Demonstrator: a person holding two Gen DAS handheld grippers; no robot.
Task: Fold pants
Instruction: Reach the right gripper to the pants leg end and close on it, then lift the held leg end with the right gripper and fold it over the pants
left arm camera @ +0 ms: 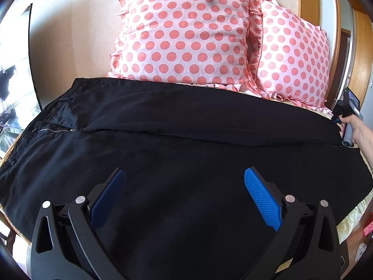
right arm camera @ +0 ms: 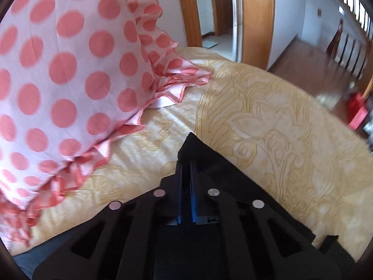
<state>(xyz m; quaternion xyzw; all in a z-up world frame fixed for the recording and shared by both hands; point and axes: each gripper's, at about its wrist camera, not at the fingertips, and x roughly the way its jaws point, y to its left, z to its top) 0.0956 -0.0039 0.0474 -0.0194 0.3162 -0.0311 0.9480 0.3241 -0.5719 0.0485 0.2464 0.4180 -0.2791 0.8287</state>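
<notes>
Black pants (left arm camera: 177, 140) lie spread flat across the bed, with the waist and zipper (left arm camera: 54, 130) at the left and the leg ends at the right. My left gripper (left arm camera: 185, 175) hovers open over the near leg, nothing between its blue pads. At the far right a hand holds my right gripper (left arm camera: 338, 121) at the leg hem. In the right wrist view the right gripper (right arm camera: 186, 163) is shut on a corner of the pants (right arm camera: 192, 145), which pokes out past the pads.
Two pink polka-dot pillows (left arm camera: 186, 30) (left arm camera: 293, 58) lean against the wall just behind the pants. The nearer pillow (right arm camera: 58, 81) sits close to the left of my right gripper. A yellow patterned bedspread (right arm camera: 268, 116) covers the bed; beyond its edge are wood floor and a doorway (right arm camera: 233, 11).
</notes>
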